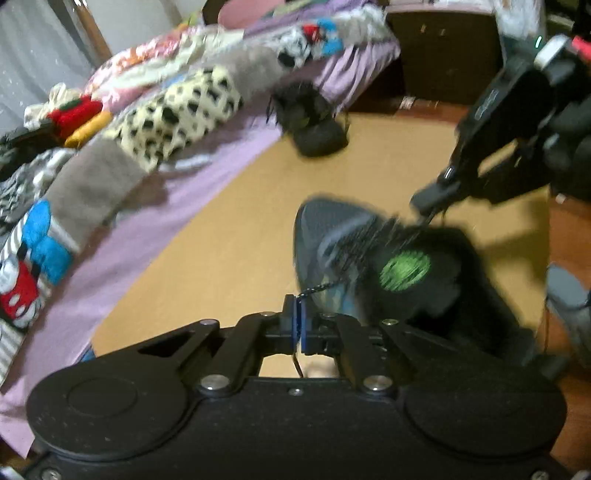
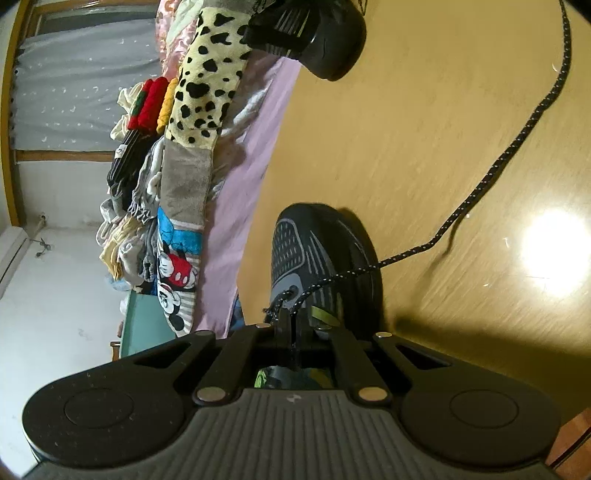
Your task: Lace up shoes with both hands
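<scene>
A dark grey and black sneaker (image 1: 343, 243) with a green logo lies on the yellow-brown floor; it also shows in the right wrist view (image 2: 317, 254). My left gripper (image 1: 298, 314) is shut on a black speckled lace (image 1: 321, 287) that runs to the shoe. My right gripper (image 2: 291, 325) is shut on the lace (image 2: 288, 299) at an eyelet near the shoe's tongue. A long stretch of lace (image 2: 517, 147) trails off across the floor. The right gripper also shows in the left wrist view (image 1: 428, 199), above the shoe's laces.
A second black shoe (image 1: 314, 122) lies further off by the bed; it also shows in the right wrist view (image 2: 317, 33). A bed with a pink sheet (image 1: 177, 206) and piled clothes runs along the left. A dark wooden cabinet (image 1: 443, 55) stands behind.
</scene>
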Motion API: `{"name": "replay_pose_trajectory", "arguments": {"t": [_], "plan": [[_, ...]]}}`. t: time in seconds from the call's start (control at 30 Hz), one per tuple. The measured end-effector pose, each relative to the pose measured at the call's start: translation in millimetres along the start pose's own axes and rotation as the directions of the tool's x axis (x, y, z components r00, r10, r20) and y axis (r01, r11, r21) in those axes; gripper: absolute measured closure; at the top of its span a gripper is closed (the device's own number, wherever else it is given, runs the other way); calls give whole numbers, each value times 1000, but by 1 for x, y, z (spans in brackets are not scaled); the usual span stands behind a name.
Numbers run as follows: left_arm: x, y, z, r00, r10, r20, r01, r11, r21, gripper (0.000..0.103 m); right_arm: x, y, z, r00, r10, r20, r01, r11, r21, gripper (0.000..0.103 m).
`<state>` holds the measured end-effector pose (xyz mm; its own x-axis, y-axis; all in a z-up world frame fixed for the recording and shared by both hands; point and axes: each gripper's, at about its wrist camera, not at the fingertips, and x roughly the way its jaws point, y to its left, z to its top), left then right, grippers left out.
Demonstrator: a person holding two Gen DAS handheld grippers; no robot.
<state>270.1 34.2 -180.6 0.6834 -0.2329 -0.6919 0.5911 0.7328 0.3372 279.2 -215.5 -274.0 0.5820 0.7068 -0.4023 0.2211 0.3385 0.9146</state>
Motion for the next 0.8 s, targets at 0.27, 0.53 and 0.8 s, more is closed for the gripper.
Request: {"name": "replay_pose_trajectory", "arguments": {"t": [0.27,0.53,0.8], "plan": [[-16,11,1,999,24,-44,-23,999,32,75,4,2,3,999,-16,-44,15,999,-35,95],[-41,-18,8,988,-149,-26,151,959,242,74,3,2,-1,998,-13,-60,11,1000,-21,95],[-22,-47,15,987,-134,-92,160,891,424,71,6,3,-2,998,-4,-67,4,1000,-14,94]]}}
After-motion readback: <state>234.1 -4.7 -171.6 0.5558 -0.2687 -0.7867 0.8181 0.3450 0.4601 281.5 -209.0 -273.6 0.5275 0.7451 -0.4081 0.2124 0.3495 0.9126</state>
